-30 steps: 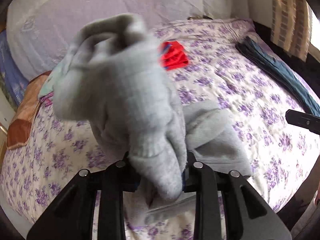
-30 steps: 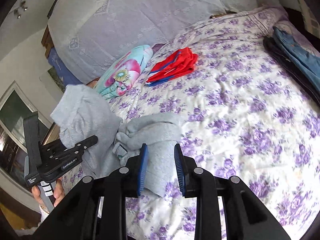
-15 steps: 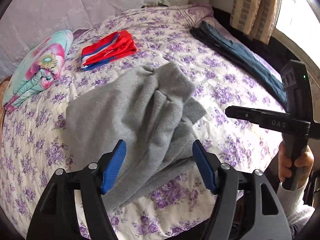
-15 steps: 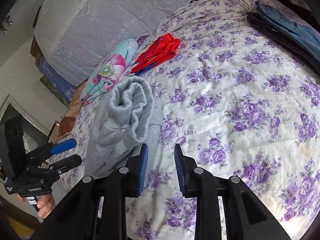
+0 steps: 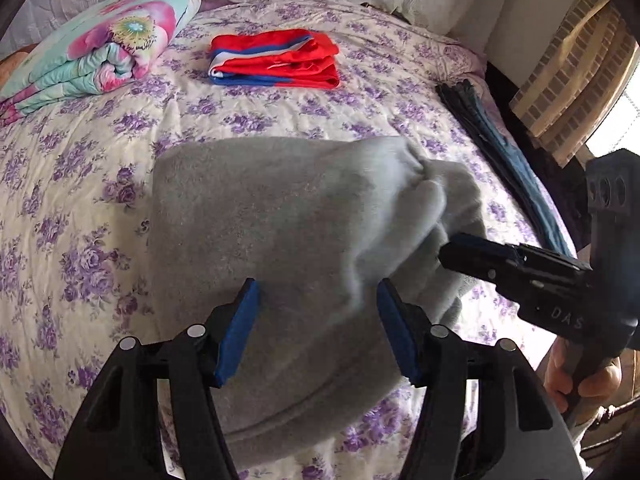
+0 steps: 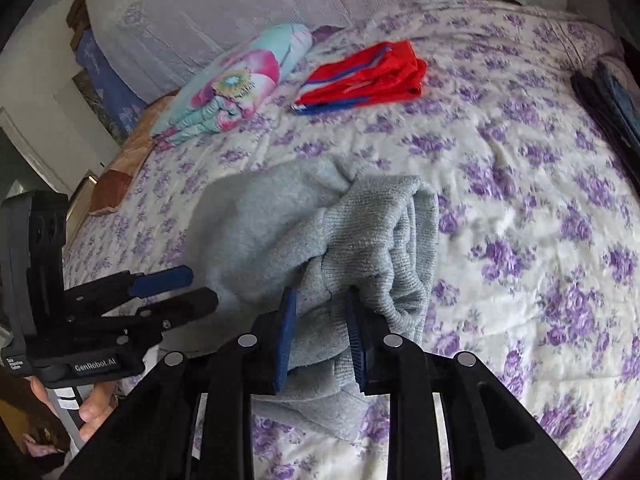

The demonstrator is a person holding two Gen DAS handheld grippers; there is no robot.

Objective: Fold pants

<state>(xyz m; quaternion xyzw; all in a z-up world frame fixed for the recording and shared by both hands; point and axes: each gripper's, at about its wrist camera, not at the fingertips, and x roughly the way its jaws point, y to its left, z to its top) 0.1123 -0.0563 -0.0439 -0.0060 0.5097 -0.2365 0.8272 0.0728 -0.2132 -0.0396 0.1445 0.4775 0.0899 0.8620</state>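
The near end of the grey pants [image 5: 280,240] drops out of sight behind the left gripper [image 5: 318,332] in the left wrist view, so the hem or waistband there cannot be told apart. In the right wrist view the bundled part of the pants [image 6: 320,232] runs down behind the right gripper [image 6: 320,336] and its lower edge is hidden. The dark blue garment [image 5: 504,160] at the bed's far right edge is cut off by the lens rim, and its shape is hard to make out.

No containers show; the clothes lie straight on the floral bedspread [image 5: 60,200]. A folded red and blue garment [image 5: 276,62] and a rolled floral quilt [image 5: 100,40] rest near the headboard, well apart from the pants.

The pants lie in the middle of the bed, one side spread fairly flat, the right side bunched into a thick ribbed fold. The left gripper hovers over the flat part with its blue pads spread wide, holding nothing. The right gripper's pads are closed on the bunched fold of the pants.
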